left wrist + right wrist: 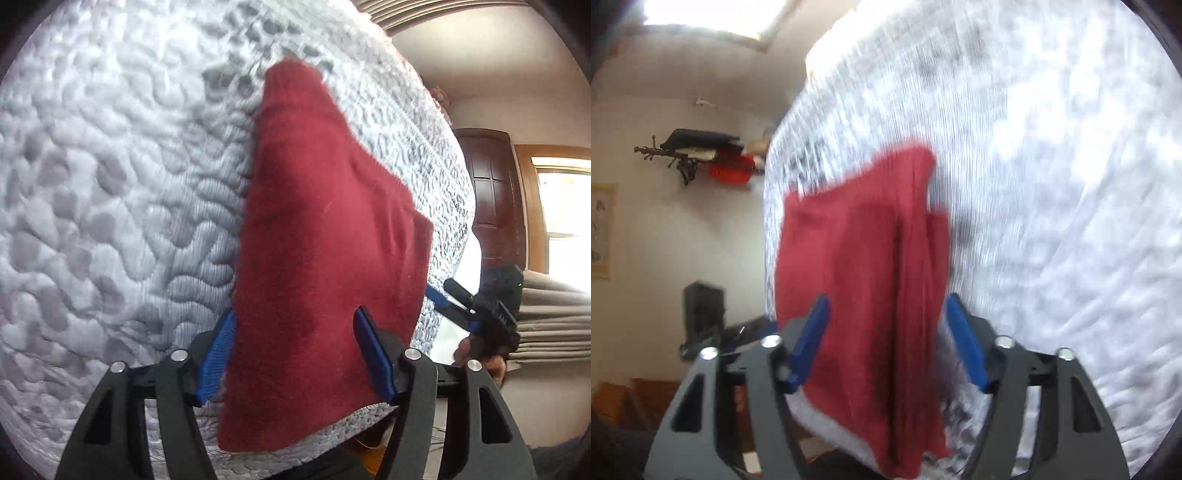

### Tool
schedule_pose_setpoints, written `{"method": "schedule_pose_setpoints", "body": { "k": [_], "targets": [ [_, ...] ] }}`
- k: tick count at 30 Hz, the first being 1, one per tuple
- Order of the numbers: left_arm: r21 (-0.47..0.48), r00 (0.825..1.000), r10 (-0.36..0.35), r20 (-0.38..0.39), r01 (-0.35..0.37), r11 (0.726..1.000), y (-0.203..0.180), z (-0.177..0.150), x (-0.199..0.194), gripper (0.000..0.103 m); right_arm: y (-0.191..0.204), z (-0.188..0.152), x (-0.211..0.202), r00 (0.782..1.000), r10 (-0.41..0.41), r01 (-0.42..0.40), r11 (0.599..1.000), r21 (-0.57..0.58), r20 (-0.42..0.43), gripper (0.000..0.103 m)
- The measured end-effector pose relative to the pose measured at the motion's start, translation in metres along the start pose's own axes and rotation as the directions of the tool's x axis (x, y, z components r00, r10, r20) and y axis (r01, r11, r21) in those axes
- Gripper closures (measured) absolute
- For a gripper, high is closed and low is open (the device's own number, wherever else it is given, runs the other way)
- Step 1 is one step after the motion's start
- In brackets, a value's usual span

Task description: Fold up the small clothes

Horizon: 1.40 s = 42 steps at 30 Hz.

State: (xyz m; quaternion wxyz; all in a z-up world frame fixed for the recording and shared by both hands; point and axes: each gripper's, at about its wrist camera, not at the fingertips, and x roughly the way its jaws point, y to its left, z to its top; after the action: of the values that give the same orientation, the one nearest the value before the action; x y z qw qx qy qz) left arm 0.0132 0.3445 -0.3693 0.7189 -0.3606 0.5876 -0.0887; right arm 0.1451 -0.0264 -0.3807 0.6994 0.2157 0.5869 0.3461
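Mid-fold, by my reckoning: the red garment (317, 258) lies on the quilted mattress (110, 184) already narrowed into a long strip, and what remains looks like the end-to-end fold. Left gripper (303, 354): jaws spread wide, released, holding nothing. The cloth runs straight out ahead between my blue fingers (218, 354), its near end passing under the gap and reaching the mattress edge below me; whether either pad brushes the knit I cannot tell. Right gripper (886, 339): likewise wide open, nothing clasped. In that blurred view the red garment (864, 295) sits between and ahead of the jaws, a dark lengthwise crease down its middle where one layer overlaps another, and a narrower piece along the right-hand side. The mattress (1052, 184) fills everything to the right of those jaws. From the left wrist camera I see the right gripper (458, 302) out beyond my right finger, off the mattress corner, a hand (476, 350) around its handle. Next move, as I judge it: bring both open jaws down onto the near end, pinch through all layers at the two corners, lift and carry toward the far end. Risk: soft knit layers sliding apart if I catch only the top one.
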Motion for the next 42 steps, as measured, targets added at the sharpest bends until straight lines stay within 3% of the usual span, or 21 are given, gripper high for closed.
{"method": "schedule_pose_setpoints", "body": {
  "k": [3,5,8,12,15,18,22,25,28,34,38,40,42],
  "targets": [
    [0.107,0.997,-0.052,0.053,0.046,0.993,-0.026,-0.008,-0.023,0.037,0.030,0.021,-0.004,0.999,0.038,-0.037,0.995,-0.098,0.008,0.080],
    [0.136,0.993,-0.118,0.016,0.114,0.984,-0.036,-0.015,-0.017,0.037,0.038,0.026,0.025,0.996,0.054,-0.064,0.989,-0.131,-0.074,0.087],
    [0.131,0.991,-0.113,-0.072,0.121,0.984,-0.033,-0.023,0.014,0.040,0.030,0.029,0.074,0.988,-0.046,0.025,0.990,-0.142,-0.145,0.103],
    [0.067,0.983,-0.146,-0.114,0.154,0.986,-0.016,-0.025,0.041,0.047,-0.013,0.024,0.080,0.989,-0.044,0.033,0.997,-0.075,-0.139,0.103],
    [0.066,0.983,-0.147,-0.113,0.155,0.986,-0.029,-0.023,0.039,0.043,0.004,0.015,0.052,0.992,-0.066,0.054,0.993,-0.108,-0.111,0.098],
    [0.076,0.980,-0.190,-0.063,0.195,0.978,-0.041,-0.026,0.017,0.037,0.038,0.000,0.023,0.995,-0.019,0.003,0.986,-0.169,-0.094,0.098],
    [0.059,0.980,-0.200,-0.021,0.201,0.978,-0.031,-0.036,0.005,0.033,0.062,-0.058,0.041,0.975,-0.006,-0.046,0.972,-0.231,-0.221,0.098],
    [0.017,0.984,-0.177,-0.033,0.178,0.984,-0.014,-0.040,0.019,0.033,0.026,-0.082,0.067,0.966,-0.120,0.069,0.973,-0.219,-0.228,0.103],
    [-0.012,0.978,-0.205,-0.047,0.205,0.979,0.000,-0.045,0.033,0.033,0.003,-0.084,0.074,0.968,-0.131,0.093,0.980,-0.175,-0.216,0.103],
    [-0.006,0.973,-0.231,0.000,0.231,0.973,-0.010,-0.059,0.008,0.027,0.030,-0.090,0.034,0.982,-0.113,0.087,0.982,-0.170,-0.150,0.100],
    [-0.051,0.984,-0.178,0.001,0.178,0.983,0.008,-0.074,0.010,0.023,0.038,-0.112,0.036,0.976,-0.100,0.067,0.983,-0.171,-0.195,0.099],
    [-0.103,0.986,-0.160,-0.040,0.155,0.983,0.022,-0.076,0.028,0.023,0.024,-0.123,0.056,0.961,-0.150,0.117,0.982,-0.150,-0.234,0.103],
    [-0.110,0.990,-0.125,-0.062,0.118,0.987,0.031,-0.079,0.038,0.023,0.009,-0.128,0.061,0.960,-0.171,0.149,0.983,-0.109,-0.224,0.103]
  ]
}}
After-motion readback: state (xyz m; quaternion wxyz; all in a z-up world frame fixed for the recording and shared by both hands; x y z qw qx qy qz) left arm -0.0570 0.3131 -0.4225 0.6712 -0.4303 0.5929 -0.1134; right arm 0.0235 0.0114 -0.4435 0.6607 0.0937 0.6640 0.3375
